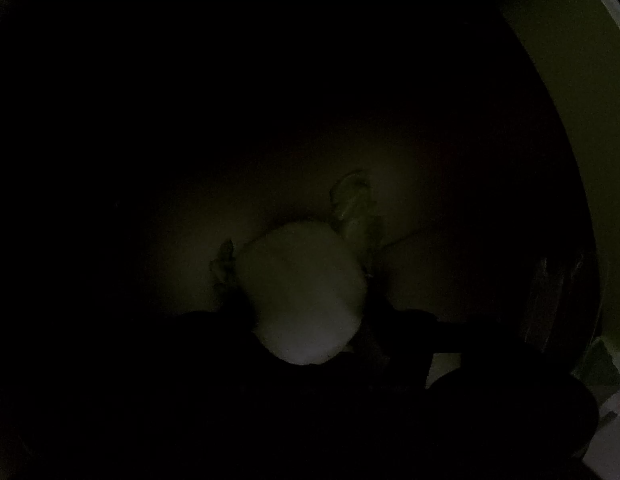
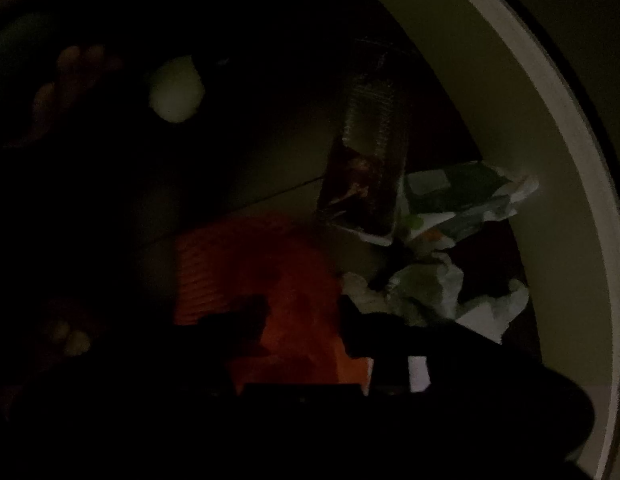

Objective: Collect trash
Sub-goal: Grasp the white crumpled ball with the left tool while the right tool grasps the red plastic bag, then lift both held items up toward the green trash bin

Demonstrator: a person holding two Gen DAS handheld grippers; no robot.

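1. Lighting: both views are very dark, so fine detail is unreadable.
2. Left gripper (image 1: 310, 320): the white crumpled ball (image 1: 302, 292) sits at frame centre, directly between the dark fingers. The ball is round and has no long axis. Whether the pads press on it cannot be told.
3. Right gripper (image 2: 302, 320): the orange ribbed packet (image 2: 270, 272) lies between the two finger silhouettes, which stand apart, and its long axis runs from lower right to upper left. Pad contact cannot be told.
4. Nearer hand: the left is at the ball and the right is at the orange packet.
5. Count, left view: one white ball and one greenish clear wrapper (image 1: 352, 208) just beyond it to the upper right.
6. Count, right view: one orange packet, one clear packet with brown contents (image 2: 362, 160) and two crumpled paper wrappers (image 2: 450, 208) at right. All lie on the pale surface (image 2: 270, 160).
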